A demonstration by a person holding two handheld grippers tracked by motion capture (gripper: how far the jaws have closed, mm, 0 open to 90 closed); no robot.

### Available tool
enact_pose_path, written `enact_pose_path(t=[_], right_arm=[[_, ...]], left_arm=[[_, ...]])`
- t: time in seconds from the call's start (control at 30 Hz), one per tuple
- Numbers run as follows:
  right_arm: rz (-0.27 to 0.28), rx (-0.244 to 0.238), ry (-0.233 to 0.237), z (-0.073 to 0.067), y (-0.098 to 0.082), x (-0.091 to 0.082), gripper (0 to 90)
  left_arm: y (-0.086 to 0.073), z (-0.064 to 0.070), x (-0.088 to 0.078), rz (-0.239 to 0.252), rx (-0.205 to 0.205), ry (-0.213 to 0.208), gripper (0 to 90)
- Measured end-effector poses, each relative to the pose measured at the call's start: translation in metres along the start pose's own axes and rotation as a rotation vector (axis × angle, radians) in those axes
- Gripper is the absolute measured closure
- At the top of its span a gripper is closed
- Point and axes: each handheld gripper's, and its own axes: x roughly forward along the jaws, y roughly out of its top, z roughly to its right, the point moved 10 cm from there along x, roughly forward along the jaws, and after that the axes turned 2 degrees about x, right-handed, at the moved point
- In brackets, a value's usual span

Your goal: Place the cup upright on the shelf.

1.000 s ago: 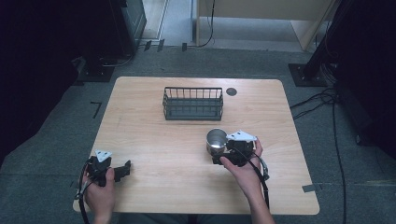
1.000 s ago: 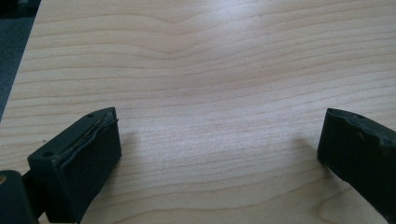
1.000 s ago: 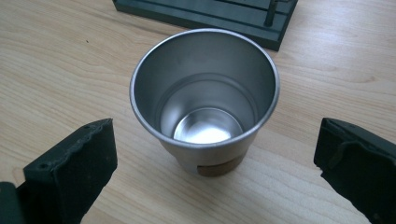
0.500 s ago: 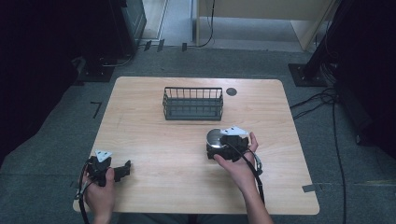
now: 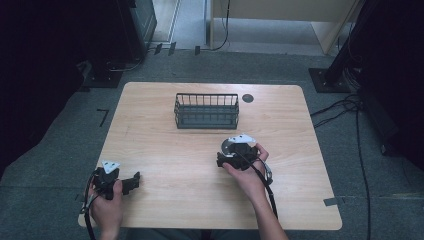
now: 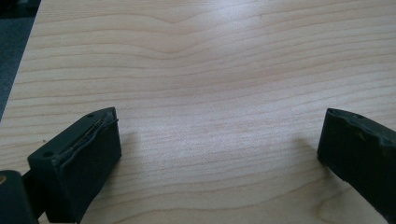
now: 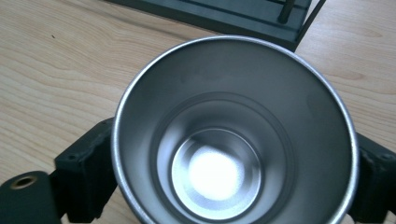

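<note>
The pale wooden table with rounded corners (image 5: 165, 135) carried a dark wire basket (image 5: 206, 111) toward its far edge, apparently empty. Just in front of the basket and a little to the right stood a round, polished stainless-steel cup (image 7: 233, 135), upright, its mouth open to the right gripper view. It looked rigid, thin-walled and probably light, with a smooth, flaring side likely to slip; the lower wall, where the jaws sat on either side, seemed the safest hold. The right gripper (image 5: 239, 152) had a jaw against each side of the cup, seemingly clamped on it, the hand (image 5: 248, 170) reaching forward from the near edge. The left gripper (image 6: 219, 154) rested low near the table's near-left corner, jaws wide apart over bare wood.
</note>
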Motion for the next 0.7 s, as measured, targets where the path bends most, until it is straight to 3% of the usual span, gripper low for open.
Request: enact_pose_path(t=[0.3, 0.7], right_arm=[[0.0, -0.011, -0.022, 0.002, 0.001, 0.0, 15.4], [0.035, -0.031, 0.018, -0.001, 0.021, -0.014, 18.0]], left_arm=[[0.0, 0.0, 0.0, 0.0, 0.0, 0.0, 0.0], [0.0, 0.0, 0.0, 0.0, 0.0, 0.0, 0.0]])
